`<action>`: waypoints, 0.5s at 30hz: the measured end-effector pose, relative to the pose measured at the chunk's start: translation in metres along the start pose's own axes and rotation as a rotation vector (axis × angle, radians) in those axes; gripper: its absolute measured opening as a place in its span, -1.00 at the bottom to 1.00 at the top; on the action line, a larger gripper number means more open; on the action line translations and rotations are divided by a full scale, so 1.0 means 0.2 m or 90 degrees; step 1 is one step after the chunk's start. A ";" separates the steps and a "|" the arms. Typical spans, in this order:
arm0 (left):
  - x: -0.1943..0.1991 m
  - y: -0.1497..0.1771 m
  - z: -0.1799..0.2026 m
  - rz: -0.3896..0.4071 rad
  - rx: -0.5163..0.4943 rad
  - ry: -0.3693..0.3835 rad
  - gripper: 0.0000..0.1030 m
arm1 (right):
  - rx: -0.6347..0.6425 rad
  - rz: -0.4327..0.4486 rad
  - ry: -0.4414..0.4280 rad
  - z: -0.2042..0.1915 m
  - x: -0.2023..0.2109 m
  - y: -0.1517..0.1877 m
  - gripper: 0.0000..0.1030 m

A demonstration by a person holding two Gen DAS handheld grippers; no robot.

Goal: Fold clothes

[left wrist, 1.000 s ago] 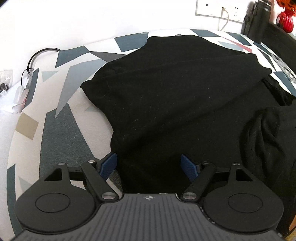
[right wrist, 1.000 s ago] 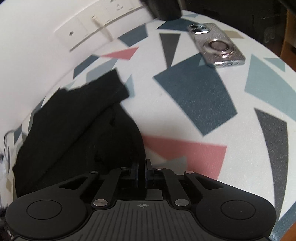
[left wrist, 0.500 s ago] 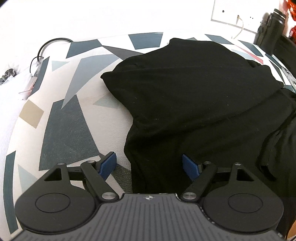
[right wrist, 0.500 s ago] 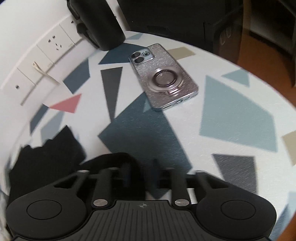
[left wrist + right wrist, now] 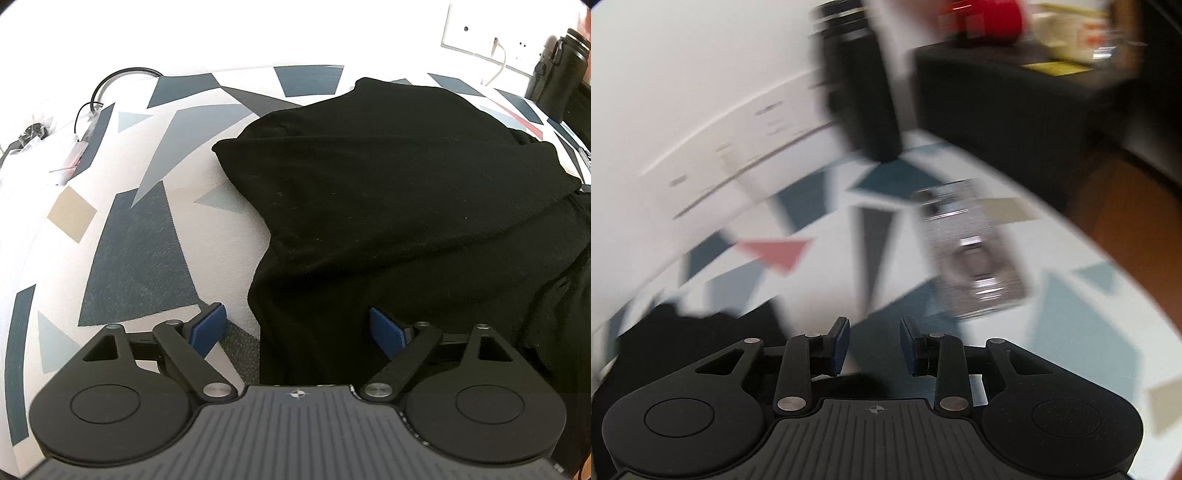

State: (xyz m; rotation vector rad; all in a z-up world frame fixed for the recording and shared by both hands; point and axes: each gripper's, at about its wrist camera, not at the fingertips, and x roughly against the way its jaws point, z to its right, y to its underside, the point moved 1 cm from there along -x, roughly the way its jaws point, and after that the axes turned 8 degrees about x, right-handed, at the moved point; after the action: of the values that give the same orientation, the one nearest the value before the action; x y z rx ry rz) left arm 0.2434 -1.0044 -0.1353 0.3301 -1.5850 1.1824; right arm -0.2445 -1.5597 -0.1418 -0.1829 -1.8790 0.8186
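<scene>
A black garment [image 5: 388, 177] lies partly folded on the patterned tablecloth [image 5: 140, 251], one layer doubled over the rest. My left gripper [image 5: 295, 314] hovers over its near left edge. Its jaws are opening, and the blue pads [image 5: 207, 326] stand wide on either side of the cloth edge without pressing it. In the blurred right wrist view, my right gripper [image 5: 873, 326] is open with nothing between its fingers, above bare tablecloth. Only a corner of the garment [image 5: 683, 332] shows at the lower left there.
A phone in a glittery case [image 5: 975, 254] lies ahead of the right gripper. A black bottle [image 5: 860, 92] stands by the wall with its sockets [image 5: 480, 33]. A dark cabinet [image 5: 1015, 92] is at the right, and a cable [image 5: 122, 74] lies far left.
The right gripper let go of the garment, opened, and lifted away toward the phone and bottle. The left gripper's jaws spread slightly wider while it stayed over the cloth edge.
</scene>
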 end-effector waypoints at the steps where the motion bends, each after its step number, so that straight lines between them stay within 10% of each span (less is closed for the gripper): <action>1: 0.00 0.00 0.00 -0.001 0.002 -0.001 0.71 | 0.032 -0.010 -0.038 -0.04 -0.02 0.02 -0.45; 5: -0.01 -0.01 0.01 -0.006 0.007 -0.007 0.73 | 0.166 -0.026 -0.074 -0.22 -0.13 0.08 -0.45; 15: -0.01 -0.01 0.01 -0.008 0.017 -0.014 0.78 | 0.180 -0.053 -0.054 -0.21 -0.29 0.08 -0.92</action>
State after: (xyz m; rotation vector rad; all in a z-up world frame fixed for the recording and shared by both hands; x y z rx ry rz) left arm 0.2447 -1.0070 -0.1369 0.3716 -1.5855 1.1957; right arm -0.1849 -1.5553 -0.1860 0.1074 -1.8134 1.0357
